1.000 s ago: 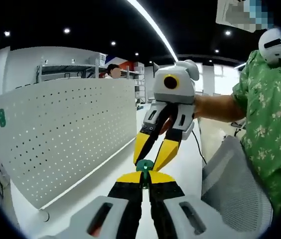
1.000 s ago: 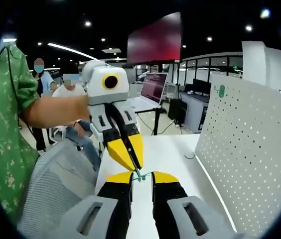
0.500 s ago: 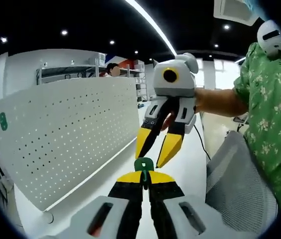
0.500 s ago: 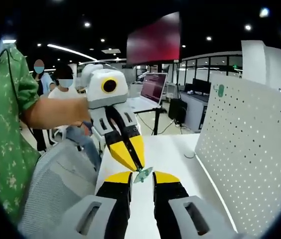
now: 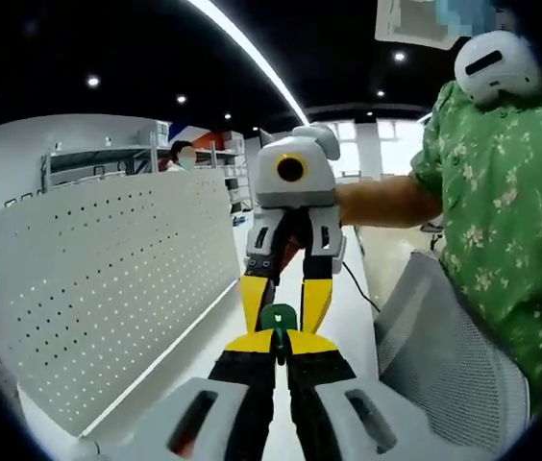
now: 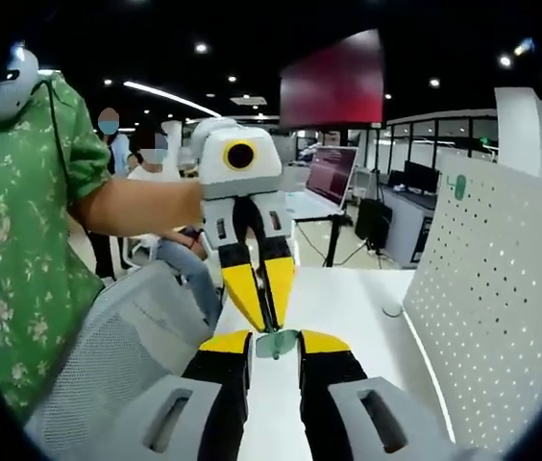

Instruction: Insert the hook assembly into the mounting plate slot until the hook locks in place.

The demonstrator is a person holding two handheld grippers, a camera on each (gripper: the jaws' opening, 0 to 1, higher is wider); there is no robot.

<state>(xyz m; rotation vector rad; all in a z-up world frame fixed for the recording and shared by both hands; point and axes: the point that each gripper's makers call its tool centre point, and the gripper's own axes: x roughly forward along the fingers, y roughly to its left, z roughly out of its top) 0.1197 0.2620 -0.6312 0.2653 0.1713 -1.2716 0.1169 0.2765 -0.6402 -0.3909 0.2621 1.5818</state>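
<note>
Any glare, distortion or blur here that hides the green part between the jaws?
Left gripper view: fisheye bends the pegboard edge; the ceiling light strip is blown out, yet the green part in the left gripper reads sharp. Right gripper view: the part looks pale and soft between the right gripper's tips; background people are blurred.

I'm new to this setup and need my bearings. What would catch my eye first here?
In the left gripper view, the left gripper pinches a small green hook at its tips, with the right gripper open around it from the far side. A white pegboard stands to the left, and a person's green patterned sleeve is at the right.
</note>
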